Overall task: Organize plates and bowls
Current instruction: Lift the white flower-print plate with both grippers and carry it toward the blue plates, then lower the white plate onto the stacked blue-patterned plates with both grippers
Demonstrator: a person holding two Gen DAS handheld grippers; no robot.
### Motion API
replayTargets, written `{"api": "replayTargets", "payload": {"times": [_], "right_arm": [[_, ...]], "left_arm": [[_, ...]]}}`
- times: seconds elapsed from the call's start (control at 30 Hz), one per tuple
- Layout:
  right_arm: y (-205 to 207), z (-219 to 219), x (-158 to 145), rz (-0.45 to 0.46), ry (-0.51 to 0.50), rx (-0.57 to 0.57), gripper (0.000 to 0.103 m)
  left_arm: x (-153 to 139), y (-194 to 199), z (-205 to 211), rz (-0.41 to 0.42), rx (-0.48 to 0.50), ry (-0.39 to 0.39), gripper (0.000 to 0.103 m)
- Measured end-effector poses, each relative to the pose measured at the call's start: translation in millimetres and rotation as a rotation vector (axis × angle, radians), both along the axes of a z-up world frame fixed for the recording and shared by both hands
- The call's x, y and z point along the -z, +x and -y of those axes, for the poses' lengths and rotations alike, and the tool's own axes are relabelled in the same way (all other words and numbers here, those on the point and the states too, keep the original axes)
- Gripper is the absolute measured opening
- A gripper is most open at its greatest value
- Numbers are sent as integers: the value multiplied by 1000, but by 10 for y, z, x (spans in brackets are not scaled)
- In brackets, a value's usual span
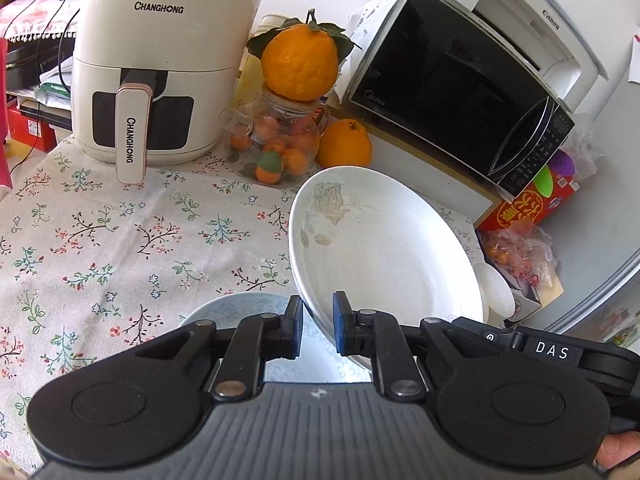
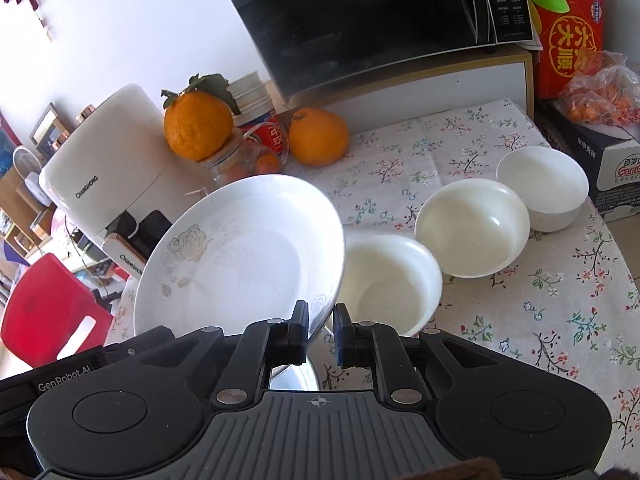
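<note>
A white deep plate with a faint rose print (image 1: 384,244) is held tilted above the floral table by both grippers. My left gripper (image 1: 318,322) is shut on its near rim. My right gripper (image 2: 321,330) is shut on the opposite rim of the same plate (image 2: 248,256). A pale blue patterned plate (image 1: 236,312) lies flat on the cloth under the left gripper. Three white bowls sit in a row to the right: a near one (image 2: 388,280), a middle one (image 2: 472,224) and a far one (image 2: 542,186).
A white air fryer (image 1: 160,64) stands at the back left. A glass jar with an orange on top (image 1: 280,136), a loose orange (image 1: 345,142) and a black microwave (image 1: 460,88) stand behind. A red box (image 2: 568,32) and bagged fruit (image 2: 600,96) are at the far right. A red chair (image 2: 48,312) is beside the table.
</note>
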State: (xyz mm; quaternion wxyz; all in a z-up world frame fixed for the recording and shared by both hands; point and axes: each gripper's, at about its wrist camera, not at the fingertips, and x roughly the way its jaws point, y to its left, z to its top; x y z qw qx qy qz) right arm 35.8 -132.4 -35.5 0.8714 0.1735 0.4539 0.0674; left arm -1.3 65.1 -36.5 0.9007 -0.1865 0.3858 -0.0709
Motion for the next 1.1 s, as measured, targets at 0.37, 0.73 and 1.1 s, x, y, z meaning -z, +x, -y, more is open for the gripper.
{"api": "replayTargets", "payload": {"times": [0.37,0.73,1.1], "right_arm": [[-220,-458,322,-104,-71,-104,14],[-280,-649,454,-142,-161,-133,14],[-296,-692,474,-122,-229,-142,15]], "left_arm": [[337,-295,-293,-101,-33,38,13],[536,-356,-319,-159,-32,79,13],[609,-348,-237,-157,-7,132,14]]}}
